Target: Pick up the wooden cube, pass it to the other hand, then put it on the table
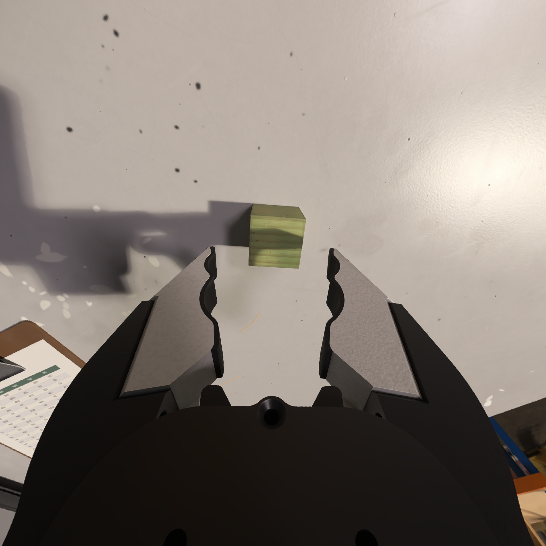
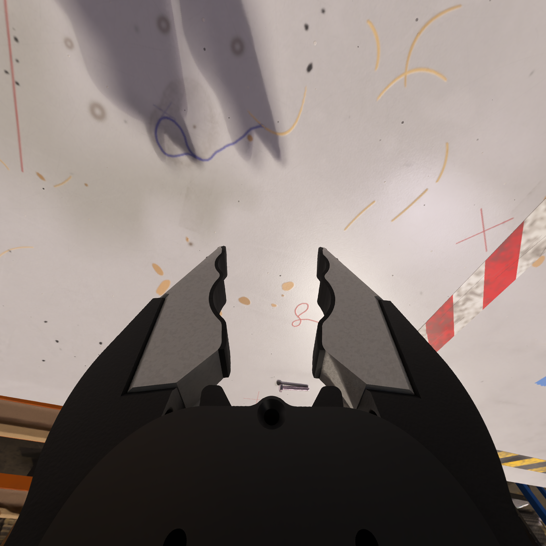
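Clipboard (image 1: 35, 384) lies well left of cube (image 1: 276, 236); both claws (image 1: 271, 249) (image 2: 271, 248) gape, empty.

My left gripper (image 1: 271, 251): matt black plastic shell, grey grainy metal fingers (image 1: 183, 319). Pale green layered wooden cube (image 1: 276, 236), satin. Off-white speckled table (image 1: 384, 147), slightly glossy. Brown clipboard (image 1: 38, 331), matt paper. Small shiny metal bolt (image 2: 292, 386).

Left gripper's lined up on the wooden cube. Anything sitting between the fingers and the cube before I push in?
Nothing visible does. The left gripper is open, and the wooden cube sits on the table just past its fingertips, with only bare tabletop between. The clipboard lies well off to the left, out of the path.
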### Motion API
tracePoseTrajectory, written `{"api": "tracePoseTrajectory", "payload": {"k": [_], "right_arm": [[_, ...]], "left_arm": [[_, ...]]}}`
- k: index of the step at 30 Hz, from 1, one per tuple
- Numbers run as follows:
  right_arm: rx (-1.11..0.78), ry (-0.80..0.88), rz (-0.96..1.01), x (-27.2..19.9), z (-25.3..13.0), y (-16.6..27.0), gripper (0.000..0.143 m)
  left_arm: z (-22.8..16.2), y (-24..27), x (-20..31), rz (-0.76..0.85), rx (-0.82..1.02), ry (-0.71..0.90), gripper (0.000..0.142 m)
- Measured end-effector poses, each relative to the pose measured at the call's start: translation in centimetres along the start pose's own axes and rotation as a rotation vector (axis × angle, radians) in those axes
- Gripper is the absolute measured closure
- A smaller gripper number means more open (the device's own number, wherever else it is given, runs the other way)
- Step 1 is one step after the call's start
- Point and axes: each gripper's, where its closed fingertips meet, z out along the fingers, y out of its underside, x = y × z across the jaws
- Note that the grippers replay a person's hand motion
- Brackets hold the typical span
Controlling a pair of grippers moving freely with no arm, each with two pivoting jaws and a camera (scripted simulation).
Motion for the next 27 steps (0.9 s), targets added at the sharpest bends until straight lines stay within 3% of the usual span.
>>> {"api": "tracePoseTrajectory", "payload": {"k": [16, 27], "right_arm": [[-0.04, -0.005, -0.029, -0.4, 0.6, 0.2, 0.081], [-0.063, -0.008, -0.048, -0.7, 0.9, 0.3, 0.082]], "left_arm": [[0.1, -0.8, 0.6, 0.09, 0.013, -0.012, 0.069], [2.0, 0.4, 0.1, 0.058, -0.074, 0.03, 0.075]]}}
